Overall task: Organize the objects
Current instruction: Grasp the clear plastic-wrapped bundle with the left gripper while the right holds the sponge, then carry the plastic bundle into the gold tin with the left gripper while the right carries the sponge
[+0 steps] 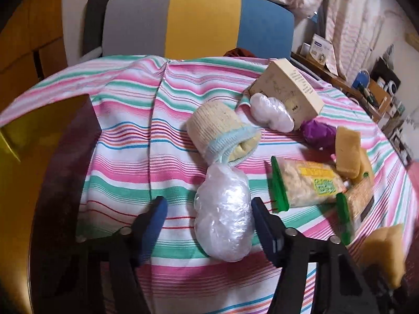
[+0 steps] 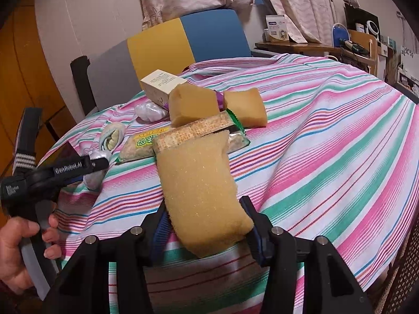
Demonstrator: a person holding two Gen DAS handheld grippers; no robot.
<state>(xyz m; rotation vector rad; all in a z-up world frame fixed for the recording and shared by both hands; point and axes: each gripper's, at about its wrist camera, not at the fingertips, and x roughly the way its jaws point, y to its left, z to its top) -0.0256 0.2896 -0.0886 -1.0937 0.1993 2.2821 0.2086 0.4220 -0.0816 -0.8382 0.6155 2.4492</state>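
Observation:
A white bundle in clear plastic wrap (image 1: pixel 225 222) lies on the striped tablecloth (image 1: pixel 125 141) between the fingers of my left gripper (image 1: pixel 209 217). The right finger is at its side, while a gap shows at the left finger, so the gripper is open. My right gripper (image 2: pixel 207 222) is shut on a yellow sponge (image 2: pixel 201 183), held tilted above the cloth. The same sponge (image 1: pixel 382 253) appears blurred in the left wrist view. A cream knitted roll with a light-blue cuff (image 1: pixel 220 130) lies just beyond the bundle.
Further right lie two snack packs with green ends (image 1: pixel 306 185), two more sponges (image 2: pixel 193 104), a purple object (image 1: pixel 316 133), another white wrapped bundle (image 1: pixel 272 112) and a beige box (image 1: pixel 288 91). A chair (image 1: pixel 204 21) stands behind the table. A hand (image 2: pixel 21 240) holds the left gripper's handle.

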